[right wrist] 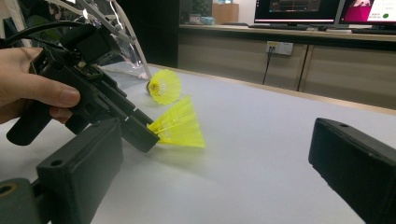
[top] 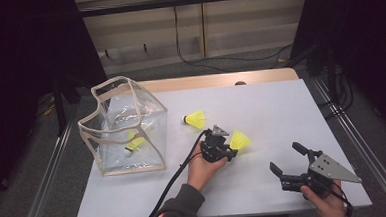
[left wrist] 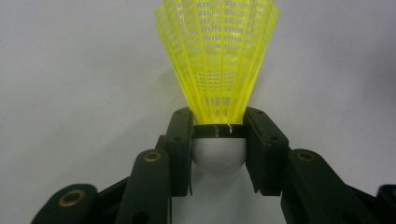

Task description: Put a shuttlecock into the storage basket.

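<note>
- At the left of the table (top: 281, 109), a clear plastic bag (top: 124, 127) with beige trim, standing open-topped; inside it, a yellow shuttlecock (top: 134, 144) lying on the bottom.
- Right of the bag, a second yellow shuttlecock (top: 195, 120) lying on its side on the white table, apart from the bag and from both hands; seen too in the right gripper view (right wrist: 163, 86), beyond the held one.
- Near the middle, the left gripper (top: 231, 149) gripped in a hand (top: 204, 168), low over the table, pointing to the right.
- Fingers (left wrist: 180, 140) of that gripper closed narrow on the white cork and black band of a third shuttlecock (left wrist: 217, 60); pads pressing on both sides, yellow skirt fanning out past the tips.
- In the right gripper view, the same held shuttlecock (right wrist: 180, 125) just above or on the table top, which of the two cannot be told, skirt tilted slightly upward.
- At the far right, the right gripper (top: 290, 158) held in the other hand (top: 326, 204) near the table's front edge, well apart from the shuttlecocks.
- Fingers (right wrist: 359, 163) of the right gripper spread wide, nothing between them, aimed toward the left gripper.
</note>
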Tool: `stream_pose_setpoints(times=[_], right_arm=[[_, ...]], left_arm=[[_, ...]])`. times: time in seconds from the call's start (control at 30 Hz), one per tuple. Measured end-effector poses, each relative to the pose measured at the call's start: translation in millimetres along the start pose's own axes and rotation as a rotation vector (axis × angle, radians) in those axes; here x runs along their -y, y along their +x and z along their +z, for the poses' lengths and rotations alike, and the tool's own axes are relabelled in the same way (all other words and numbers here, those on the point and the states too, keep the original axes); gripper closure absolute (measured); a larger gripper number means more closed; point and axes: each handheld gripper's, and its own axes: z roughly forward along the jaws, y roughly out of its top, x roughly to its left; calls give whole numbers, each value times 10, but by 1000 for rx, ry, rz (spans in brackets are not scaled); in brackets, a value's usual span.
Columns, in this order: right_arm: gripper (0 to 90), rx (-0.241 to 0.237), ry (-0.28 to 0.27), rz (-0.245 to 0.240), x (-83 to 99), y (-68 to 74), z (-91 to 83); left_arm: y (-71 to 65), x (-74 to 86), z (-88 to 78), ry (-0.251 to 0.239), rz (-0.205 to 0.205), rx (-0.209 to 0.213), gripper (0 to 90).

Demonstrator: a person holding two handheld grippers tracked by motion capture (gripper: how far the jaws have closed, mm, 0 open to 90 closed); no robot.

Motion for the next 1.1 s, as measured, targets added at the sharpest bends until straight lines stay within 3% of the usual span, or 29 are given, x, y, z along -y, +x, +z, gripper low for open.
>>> stream_pose_setpoints(times=[0.1, 1.1], right_arm=[[27, 1, 0, 1, -1, 5, -2], [27, 3, 1, -1, -3, 7, -1]], left_arm=[[8, -14, -44, 0, -17, 11, 647], [115, -82, -421, 17, -38, 17, 647]])
